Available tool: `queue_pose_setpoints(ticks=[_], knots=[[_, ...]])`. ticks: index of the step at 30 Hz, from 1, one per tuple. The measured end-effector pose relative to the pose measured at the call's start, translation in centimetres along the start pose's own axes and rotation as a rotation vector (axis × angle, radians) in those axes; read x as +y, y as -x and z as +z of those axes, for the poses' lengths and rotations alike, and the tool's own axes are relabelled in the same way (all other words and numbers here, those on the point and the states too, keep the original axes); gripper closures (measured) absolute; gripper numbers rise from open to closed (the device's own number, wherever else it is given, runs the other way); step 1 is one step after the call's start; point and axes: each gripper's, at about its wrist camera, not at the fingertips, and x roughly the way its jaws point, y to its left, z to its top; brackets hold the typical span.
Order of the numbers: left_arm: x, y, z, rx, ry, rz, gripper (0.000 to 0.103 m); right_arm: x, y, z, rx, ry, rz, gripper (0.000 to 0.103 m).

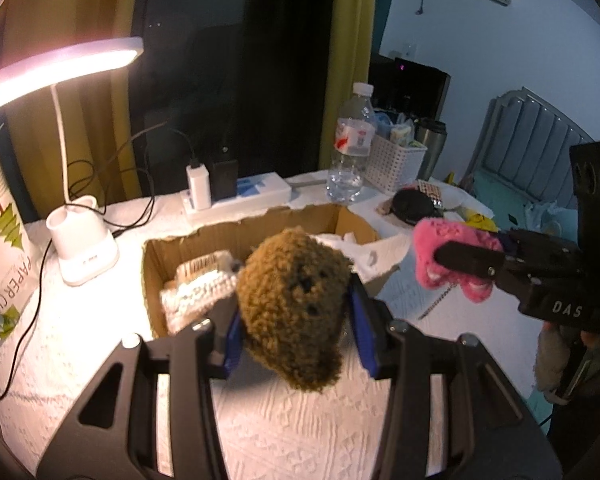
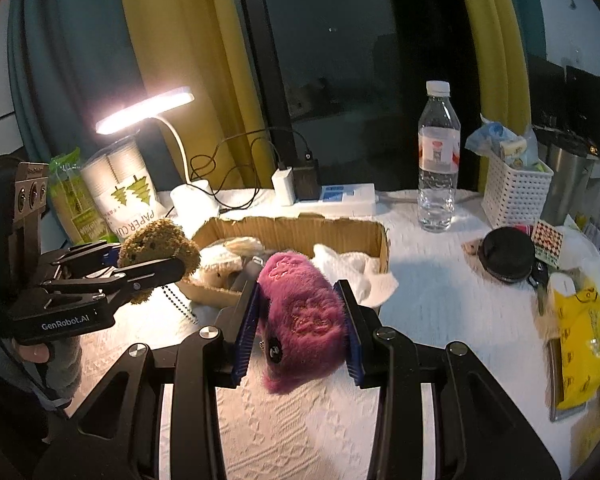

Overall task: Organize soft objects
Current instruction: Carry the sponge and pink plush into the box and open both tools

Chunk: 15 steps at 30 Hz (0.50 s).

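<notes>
My left gripper (image 1: 296, 312) is shut on a brown curly plush toy (image 1: 296, 304) and holds it in the air just in front of an open cardboard box (image 1: 156, 264). My right gripper (image 2: 300, 320) is shut on a pink furry plush toy (image 2: 300, 312), also in the air near the box (image 2: 300, 228). The box holds white knitted and cloth items (image 1: 196, 288). In the right wrist view the left gripper (image 2: 156, 268) with the brown toy (image 2: 156, 248) is at the left. In the left wrist view the right gripper (image 1: 452, 260) with the pink toy (image 1: 440, 236) is at the right.
A lit desk lamp (image 1: 84, 248), a paper-cup bag (image 1: 4, 248) and a power strip with chargers (image 1: 236, 196) stand behind the box. A water bottle (image 2: 438, 160), white basket (image 2: 512, 192), black pouch (image 2: 508, 252) and yellow bag (image 2: 584, 352) are at the right. A white textured cloth (image 2: 300, 420) covers the table.
</notes>
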Motion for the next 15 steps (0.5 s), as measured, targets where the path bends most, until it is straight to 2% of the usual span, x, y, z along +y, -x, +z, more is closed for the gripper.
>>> queue_pose_setpoints(ticks=[15], knots=[[0.7, -2.9, 2.0, -0.025, 0.013, 0.015, 0.057, -1.4, -2.6, 2.9, -0.022, 0.005, 0.025, 0.064]])
